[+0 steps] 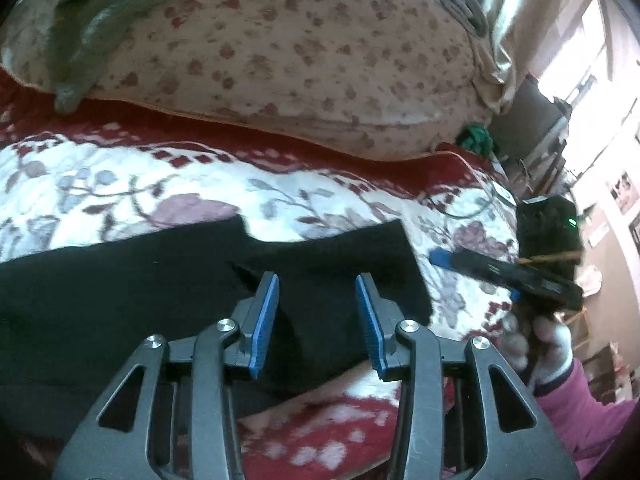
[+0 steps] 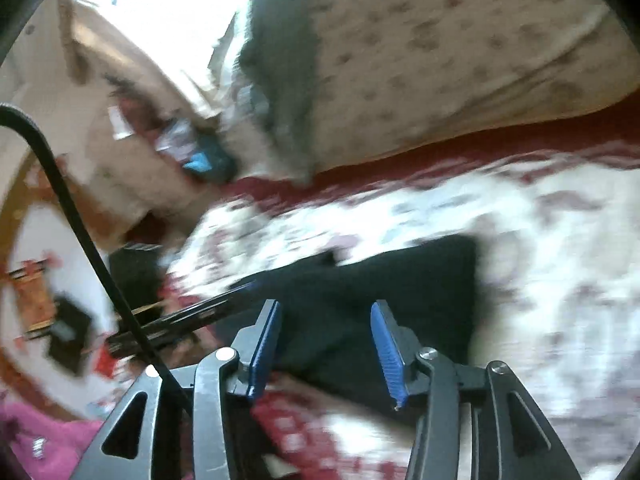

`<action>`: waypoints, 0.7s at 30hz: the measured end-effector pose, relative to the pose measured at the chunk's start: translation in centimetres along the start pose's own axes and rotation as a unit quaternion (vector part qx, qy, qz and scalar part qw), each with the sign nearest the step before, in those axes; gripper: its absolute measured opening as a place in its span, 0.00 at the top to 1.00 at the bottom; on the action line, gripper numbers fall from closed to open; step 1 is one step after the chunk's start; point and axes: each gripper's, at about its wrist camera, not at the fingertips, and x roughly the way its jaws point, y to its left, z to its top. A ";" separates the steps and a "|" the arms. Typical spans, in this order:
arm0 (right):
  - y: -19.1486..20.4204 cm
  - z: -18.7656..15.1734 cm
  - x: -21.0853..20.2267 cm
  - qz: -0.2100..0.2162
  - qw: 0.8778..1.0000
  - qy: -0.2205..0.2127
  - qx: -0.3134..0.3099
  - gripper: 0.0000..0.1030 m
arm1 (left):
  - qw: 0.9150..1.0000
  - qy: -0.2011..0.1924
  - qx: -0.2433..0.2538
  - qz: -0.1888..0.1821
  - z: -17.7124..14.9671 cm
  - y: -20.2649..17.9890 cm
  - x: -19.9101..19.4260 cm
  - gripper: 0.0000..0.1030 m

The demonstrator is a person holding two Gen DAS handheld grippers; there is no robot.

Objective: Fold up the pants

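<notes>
Black pants lie flat on the floral bedspread.

Left gripper and right gripper: jaws apart, empty, above the pants; contact apparently none, right view blurred.

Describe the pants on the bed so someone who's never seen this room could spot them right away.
Start at the big cream floral-print pillow at the head of the bed. Below it lies a white and red floral quilt, and flat on that quilt lie the black fabric pants. They are the only plain, solid dark item among the patterned bedding.
</notes>
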 end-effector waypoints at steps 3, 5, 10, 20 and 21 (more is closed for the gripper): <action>-1.4 0.1 0.0 -0.051 0.999 -0.004 0.005 0.56 | 1.000 0.004 -0.001 -0.001 -0.4 -1.1 0.9 0.63; -1.9 0.4 1.0 -0.060 0.998 -0.006 0.016 0.56 | 1.000 0.011 -0.004 0.018 -0.8 -1.6 1.8 0.63; -3.0 0.9 3.0 -0.132 0.991 -0.004 0.004 0.56 | 0.996 0.031 -0.027 0.074 -1.9 -0.3 4.0 0.63; -4.7 0.5 2.1 -0.139 0.990 -0.002 0.030 0.56 | 0.996 0.025 -0.049 0.075 -2.6 0.3 4.2 0.63; -4.1 0.6 1.8 -0.140 0.990 -0.006 0.022 0.56 | 0.996 0.023 -0.049 0.077 -2.5 0.1 4.1 0.63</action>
